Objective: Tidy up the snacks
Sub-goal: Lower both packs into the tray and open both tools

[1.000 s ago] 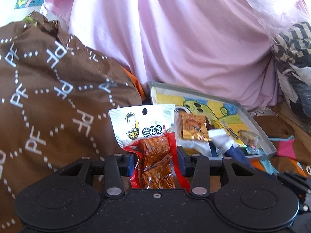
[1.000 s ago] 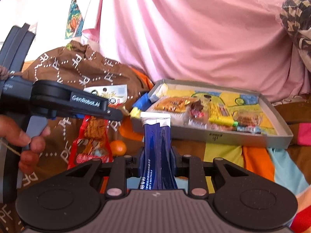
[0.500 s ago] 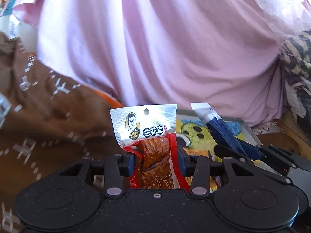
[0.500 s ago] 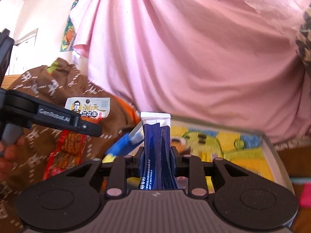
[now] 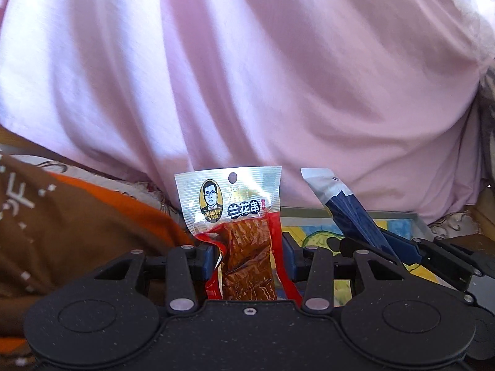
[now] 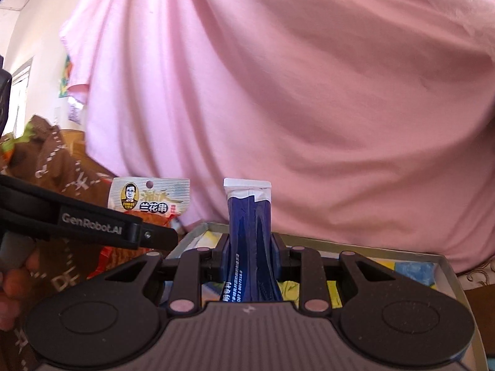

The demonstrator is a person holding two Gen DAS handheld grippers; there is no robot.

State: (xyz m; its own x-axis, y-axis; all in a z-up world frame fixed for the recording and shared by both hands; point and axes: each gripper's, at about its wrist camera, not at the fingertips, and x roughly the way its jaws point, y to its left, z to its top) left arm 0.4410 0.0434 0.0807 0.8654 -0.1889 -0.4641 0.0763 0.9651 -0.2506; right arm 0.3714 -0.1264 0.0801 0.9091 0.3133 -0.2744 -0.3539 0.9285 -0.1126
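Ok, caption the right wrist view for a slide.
Right tool clamps a dark blue foil snack stick above the grey cardboard tray, pink draped cloth behind.

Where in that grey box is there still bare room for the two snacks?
The grey cardboard tray shows bare cartoon-printed floor at its far right corner, behind the right gripper holding the dark blue sachet. Its near part is hidden by both grippers.

In my left wrist view the snack packet [image 5: 230,213] stands upright at lower centre, between my left gripper's [image 5: 247,259] jaws. To its right the stick pouch [image 5: 349,213] leans left, above the tray [image 5: 399,216] at lower right. A draped sheet [image 5: 247,77] fills the frame behind both. A patterned cloth [image 5: 46,232] lies at lower left, beside the packet.
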